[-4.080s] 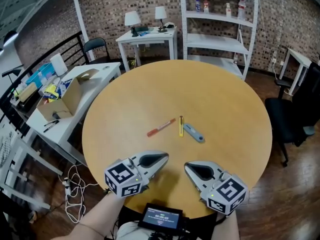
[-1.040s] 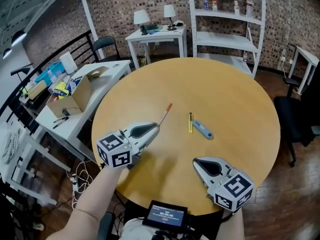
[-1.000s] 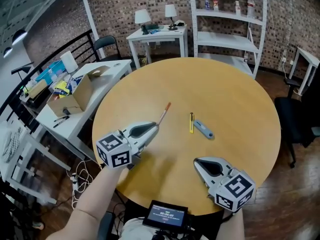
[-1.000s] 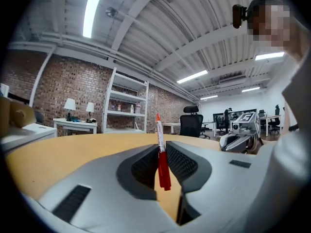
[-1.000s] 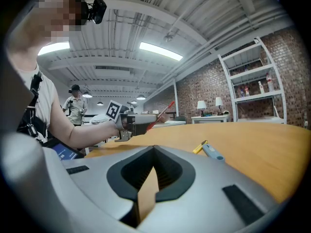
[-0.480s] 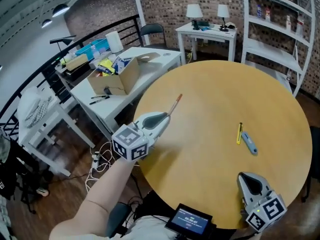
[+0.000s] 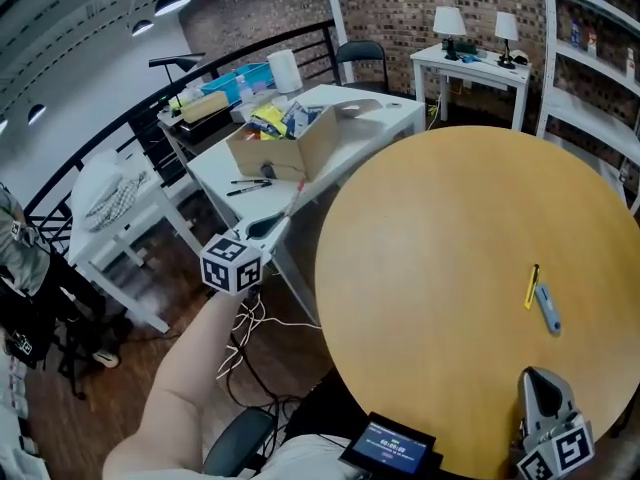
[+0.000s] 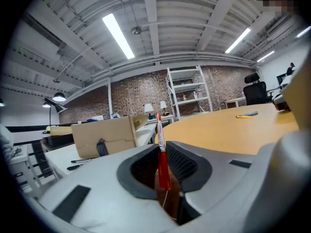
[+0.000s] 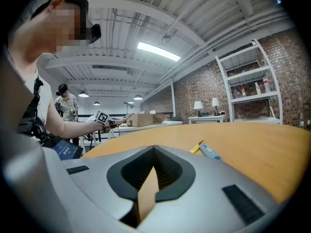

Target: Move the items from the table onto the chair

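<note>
With our left gripper (image 7: 272,226) out left beyond the tabletop (image 7: 430,238), fingers pinching the red pen (image 8: 161,159) by one end, and our right gripper (image 9: 154,149) fingers pressed together, empty, we judge a jolt could slip the pen floorward.

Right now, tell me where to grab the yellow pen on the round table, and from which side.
Grip the yellow pen at its far half, from straight above, squeezing across the thin barrel. It lies flat on the table, and the blue cutter crowds its near end.
</note>
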The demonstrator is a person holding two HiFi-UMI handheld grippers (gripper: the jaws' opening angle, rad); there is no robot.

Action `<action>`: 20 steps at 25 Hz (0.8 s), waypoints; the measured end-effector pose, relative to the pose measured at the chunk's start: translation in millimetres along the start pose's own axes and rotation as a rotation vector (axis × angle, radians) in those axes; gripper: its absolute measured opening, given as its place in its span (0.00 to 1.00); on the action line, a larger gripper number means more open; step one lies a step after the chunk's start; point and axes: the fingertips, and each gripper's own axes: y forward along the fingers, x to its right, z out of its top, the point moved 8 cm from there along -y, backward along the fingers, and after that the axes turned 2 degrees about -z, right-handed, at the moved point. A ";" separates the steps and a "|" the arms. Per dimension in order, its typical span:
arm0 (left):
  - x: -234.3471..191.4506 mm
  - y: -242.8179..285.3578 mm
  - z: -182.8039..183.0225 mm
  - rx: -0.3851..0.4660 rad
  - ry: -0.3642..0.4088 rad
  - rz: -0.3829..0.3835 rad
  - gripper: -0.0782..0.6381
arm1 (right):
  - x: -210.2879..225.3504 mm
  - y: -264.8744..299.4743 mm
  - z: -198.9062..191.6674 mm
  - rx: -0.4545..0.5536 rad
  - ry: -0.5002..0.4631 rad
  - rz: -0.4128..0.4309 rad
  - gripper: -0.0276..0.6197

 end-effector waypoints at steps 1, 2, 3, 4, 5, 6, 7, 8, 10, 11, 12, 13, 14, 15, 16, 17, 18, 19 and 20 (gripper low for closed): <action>-8.1 -2.5 -3.4 -0.010 0.001 0.014 0.19 | -1.4 2.6 0.4 0.001 0.000 -0.003 0.05; -15.8 -4.4 -6.5 -0.021 0.004 0.026 0.19 | -4.0 6.1 0.7 0.000 -0.001 0.000 0.05; -23.1 -5.6 -9.1 -0.033 0.009 0.037 0.19 | -7.6 10.3 1.1 -0.001 -0.002 0.007 0.05; -30.1 -6.0 -11.1 -0.043 0.015 0.046 0.19 | -11.9 14.7 1.7 -0.002 -0.005 0.017 0.05; -36.7 -5.7 -12.6 -0.054 0.022 0.054 0.19 | -16.5 19.2 2.3 -0.003 -0.007 0.029 0.05; -43.1 -4.6 -13.4 -0.065 0.029 0.062 0.19 | -21.2 23.9 2.9 -0.005 -0.010 0.040 0.05; -49.5 -3.1 -13.6 -0.078 0.038 0.070 0.19 | -26.0 28.9 3.6 -0.006 -0.012 0.049 0.05; -56.0 -1.2 -13.1 -0.094 0.050 0.078 0.19 | -31.1 34.6 4.2 -0.007 -0.015 0.054 0.05; -68.8 3.7 -11.4 -0.136 0.089 0.092 0.19 | -42.7 48.0 5.3 -0.007 -0.021 0.058 0.05; -74.5 6.6 -10.7 -0.162 0.115 0.098 0.19 | -49.4 55.8 5.8 -0.008 -0.024 0.061 0.05; -79.4 9.6 -10.4 -0.186 0.142 0.102 0.19 | -56.9 64.4 6.3 -0.010 -0.027 0.068 0.05; -83.6 12.6 -10.3 -0.207 0.169 0.106 0.19 | -65.1 73.7 6.9 -0.014 -0.029 0.080 0.05; -87.4 15.7 -10.7 -0.224 0.190 0.109 0.19 | -73.7 83.4 7.6 -0.019 -0.031 0.098 0.05; -91.1 19.0 -11.6 -0.240 0.206 0.112 0.19 | -82.4 93.2 8.5 -0.025 -0.032 0.121 0.05; -94.7 22.7 -13.0 -0.255 0.220 0.115 0.19 | -91.0 102.9 9.3 -0.032 -0.035 0.144 0.05; -98.2 26.5 -14.7 -0.272 0.234 0.117 0.19 | -99.2 112.2 10.1 -0.036 -0.037 0.166 0.05; -101.2 30.1 -16.3 -0.290 0.253 0.120 0.19 | -107.1 121.2 10.9 -0.038 -0.039 0.187 0.05; -103.5 33.0 -17.4 -0.310 0.277 0.125 0.19 | -114.5 129.9 12.0 -0.039 -0.040 0.206 0.05; -104.5 35.2 -17.8 -0.331 0.302 0.130 0.19 | -120.8 138.3 13.4 -0.038 -0.040 0.225 0.05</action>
